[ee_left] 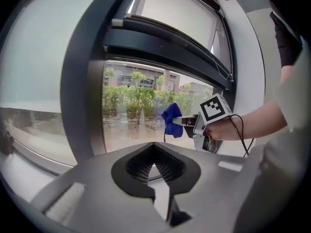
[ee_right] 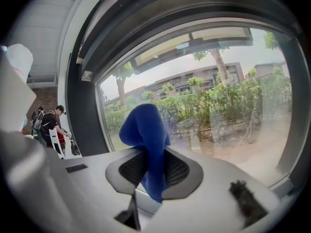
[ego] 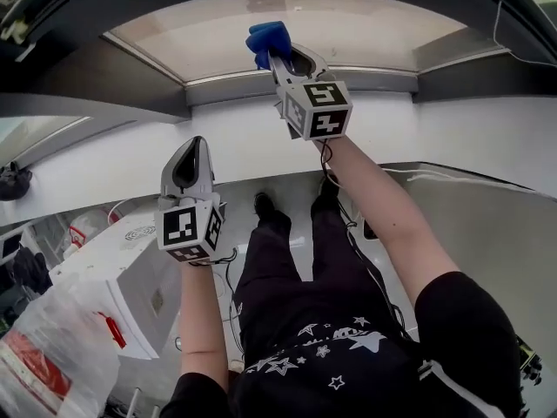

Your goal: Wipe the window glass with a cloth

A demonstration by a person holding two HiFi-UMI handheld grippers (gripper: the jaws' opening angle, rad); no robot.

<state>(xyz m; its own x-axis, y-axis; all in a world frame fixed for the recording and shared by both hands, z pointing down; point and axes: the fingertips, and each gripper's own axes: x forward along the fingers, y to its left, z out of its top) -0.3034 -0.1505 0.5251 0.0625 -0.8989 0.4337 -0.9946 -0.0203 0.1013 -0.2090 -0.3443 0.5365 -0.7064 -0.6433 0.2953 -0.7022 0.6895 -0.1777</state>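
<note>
The window glass [ego: 365, 33] fills the top of the head view. My right gripper [ego: 277, 52] is raised to it, shut on a bunched blue cloth [ego: 266, 40] that is at the pane. In the right gripper view the blue cloth [ee_right: 146, 135] stands up from between the jaws of the right gripper [ee_right: 154, 171], in front of the glass [ee_right: 228, 110]. My left gripper [ego: 190, 165] hangs lower and to the left, shut with nothing in it. The left gripper view shows the left gripper [ee_left: 154, 165], the pane [ee_left: 136, 115], the cloth [ee_left: 171, 119] and the right gripper [ee_left: 182, 122].
A dark window frame [ego: 148, 68] and a white sill wall [ego: 235, 142] run below the glass. A white box-like machine [ego: 122, 277], a plastic bag [ego: 52, 347] and cables [ego: 231, 268] lie on the floor at the left. A person [ee_right: 48, 123] stands far left.
</note>
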